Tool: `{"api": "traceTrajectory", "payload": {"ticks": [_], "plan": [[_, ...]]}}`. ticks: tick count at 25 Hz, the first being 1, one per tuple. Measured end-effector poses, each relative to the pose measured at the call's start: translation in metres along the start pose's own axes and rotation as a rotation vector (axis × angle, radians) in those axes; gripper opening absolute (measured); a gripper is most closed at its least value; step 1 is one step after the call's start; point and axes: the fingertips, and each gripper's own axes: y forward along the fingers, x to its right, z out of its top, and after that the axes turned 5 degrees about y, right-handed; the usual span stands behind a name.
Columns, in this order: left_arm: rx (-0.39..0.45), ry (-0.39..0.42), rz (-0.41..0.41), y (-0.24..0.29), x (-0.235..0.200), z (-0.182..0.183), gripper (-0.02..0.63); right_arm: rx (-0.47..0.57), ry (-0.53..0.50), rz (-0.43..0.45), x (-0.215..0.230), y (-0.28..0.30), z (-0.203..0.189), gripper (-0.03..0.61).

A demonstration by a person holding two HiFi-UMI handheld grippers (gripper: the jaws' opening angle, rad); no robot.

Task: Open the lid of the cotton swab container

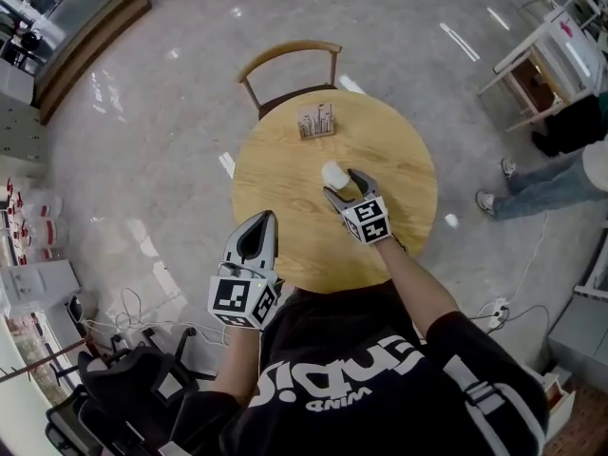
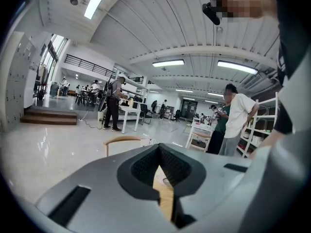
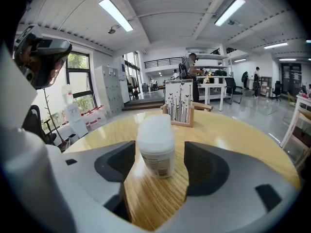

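We see a round wooden surface (image 1: 285, 174) on a glossy grey floor (image 1: 142, 160), with a wooden chair (image 1: 290, 65) at its 12 o'clock. The cotton swab container (image 3: 156, 144) stands upright near the centre, lid on, with a patterned card stand (image 1: 316, 122) at 12 o'clock from it. The right gripper (image 1: 342, 180) is wide open, with the container between its jaws and untouched. The left gripper (image 1: 270, 217), closed and empty, hovers at 7 o'clock.

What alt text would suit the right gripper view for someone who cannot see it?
A white cotton swab container, lid on, stands on a wooden table between the right gripper's open jaws, not gripped. A patterned holder stands behind it.
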Motion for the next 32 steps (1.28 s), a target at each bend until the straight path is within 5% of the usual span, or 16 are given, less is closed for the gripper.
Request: {"api": "traceTrajectory", "payload": {"ticks": [12, 32], "plan": [[-0.014, -0.008, 0.016, -0.001, -0.008, -0.005, 0.009, -0.026, 0.028, -0.052, 0.006, 0.023, -0.009, 0.288], [-0.018, -0.004, 0.001, 0.0, -0.003, -0.007, 0.009, -0.021, -0.012, 0.004, -0.003, 0.011, -0.003, 0.207]]}}
